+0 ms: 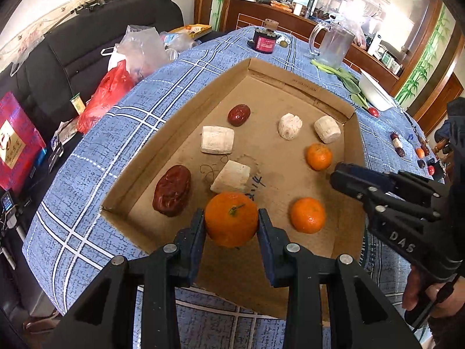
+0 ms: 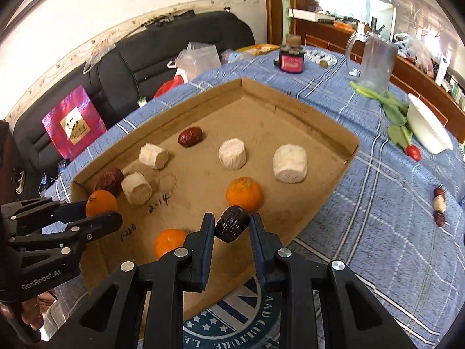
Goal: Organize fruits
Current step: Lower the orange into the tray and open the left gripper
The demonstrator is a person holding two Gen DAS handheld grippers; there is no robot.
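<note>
Clamped between the left tool's two pads: a mandarin with a green stem, near corner of the cardboard tray, whether resting on the floor or held just above it impossible to tell. Closed on a dark red jujube, the right tool, hanging above the tray's near edge, pads touching the fruit on both sides.

Lying loose on the tray floor: a second mandarin just to the right of the gripped one, a third farther back near the right wall. A big wrinkled jujube to the left, touching nothing; a smaller jujube toward the far side. Four pale white cut chunks: one right behind the held mandarin, one farther back and left, two near the far right corner.

Beneath the tray, a blue checked cloth on the worktop. Farther off on the cloth: a clear glass mug, a dark jar with a pink label, leafy greens beside a white bowl, a small red fruit near the greens. Beyond the left edge, a black sofa with plastic bags.
</note>
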